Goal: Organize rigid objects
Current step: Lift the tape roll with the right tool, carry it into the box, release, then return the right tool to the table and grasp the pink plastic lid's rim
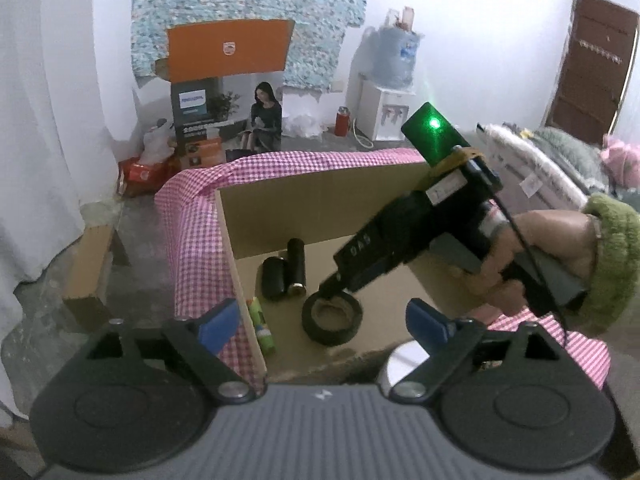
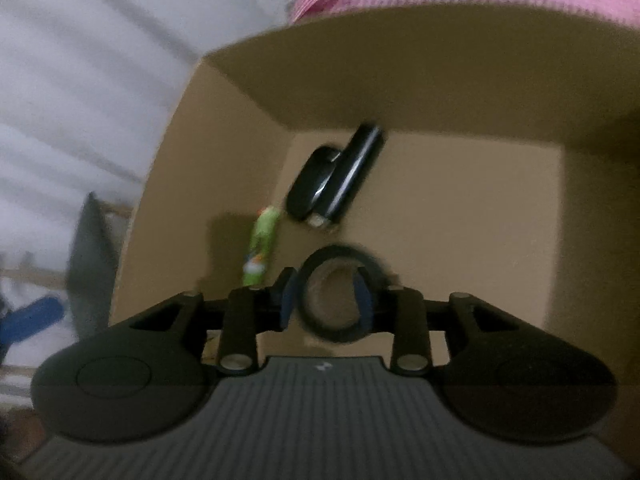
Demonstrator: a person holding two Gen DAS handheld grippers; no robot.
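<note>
A black tape roll (image 1: 332, 318) (image 2: 340, 296) lies flat on the floor of an open cardboard box (image 1: 320, 200) (image 2: 460, 220). My right gripper (image 2: 325, 298) (image 1: 332, 294) reaches down into the box. Its fingers stand a little apart, one outside the roll's left wall and one inside the ring, and they do not press on it. Two black cylinders (image 1: 284, 274) (image 2: 334, 176) and a green tube (image 1: 262, 326) (image 2: 262, 246) lie further left in the box. My left gripper (image 1: 324, 326) hangs wide open and empty over the box's near edge.
Pink checked cloth (image 1: 192, 216) wraps the box's rim. A hand in a green sleeve (image 1: 608, 264) holds the right gripper. A white round object (image 1: 404, 360) sits under my left gripper's right finger. Boxes (image 1: 228, 52), a water dispenser (image 1: 384, 108) and a red flask (image 1: 341, 121) stand by the far wall.
</note>
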